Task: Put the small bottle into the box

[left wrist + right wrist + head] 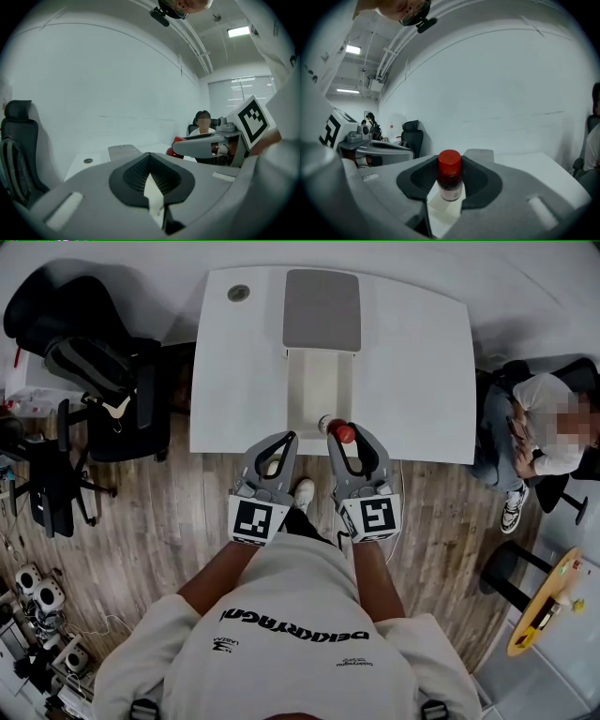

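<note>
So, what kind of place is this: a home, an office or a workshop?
Probably an office or lab workroom. A plain white table stands with a black office chair beside it, and the left gripper view shows a strip ceiling light and window blinds.

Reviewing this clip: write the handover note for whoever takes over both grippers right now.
Left gripper: jaws together, empty, at the table's near edge.
Right gripper: shut on the small bottle, red cap up.
Box: on the white table, gray lid lying open at its far side; the inside looks empty.
Done: bottle gripped and at the box's near end.
Left: lower it into the box and release.
</note>
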Demonstrator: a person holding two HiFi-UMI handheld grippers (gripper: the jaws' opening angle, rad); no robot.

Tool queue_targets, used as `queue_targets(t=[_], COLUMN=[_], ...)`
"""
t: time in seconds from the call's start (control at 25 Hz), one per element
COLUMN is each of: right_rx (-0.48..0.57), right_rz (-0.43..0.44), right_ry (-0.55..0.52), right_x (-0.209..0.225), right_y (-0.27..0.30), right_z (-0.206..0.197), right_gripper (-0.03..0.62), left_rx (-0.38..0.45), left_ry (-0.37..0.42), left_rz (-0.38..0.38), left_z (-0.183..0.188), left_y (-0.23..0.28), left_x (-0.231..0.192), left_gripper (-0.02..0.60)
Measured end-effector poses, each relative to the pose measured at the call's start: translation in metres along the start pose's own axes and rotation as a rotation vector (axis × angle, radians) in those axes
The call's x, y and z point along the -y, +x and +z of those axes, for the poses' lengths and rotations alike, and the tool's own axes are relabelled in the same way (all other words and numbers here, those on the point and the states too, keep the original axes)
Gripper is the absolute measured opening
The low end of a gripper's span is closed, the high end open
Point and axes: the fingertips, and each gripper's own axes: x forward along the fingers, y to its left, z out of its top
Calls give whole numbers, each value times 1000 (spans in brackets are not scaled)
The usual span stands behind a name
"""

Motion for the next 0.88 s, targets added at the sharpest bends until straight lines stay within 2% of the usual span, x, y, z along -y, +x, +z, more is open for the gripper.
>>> queue_targets(t=[0.88], right_rx=[-67], right_rz=[-4], right_ry=[-44], right_x=[21], right_y=[50], right_z=[-47], right_gripper=[141], left_rx=[-48], left_ry=[-13], left_rz=[-25], left_z=[-20], left_y=[22], left_x=[-11], left_gripper=[5])
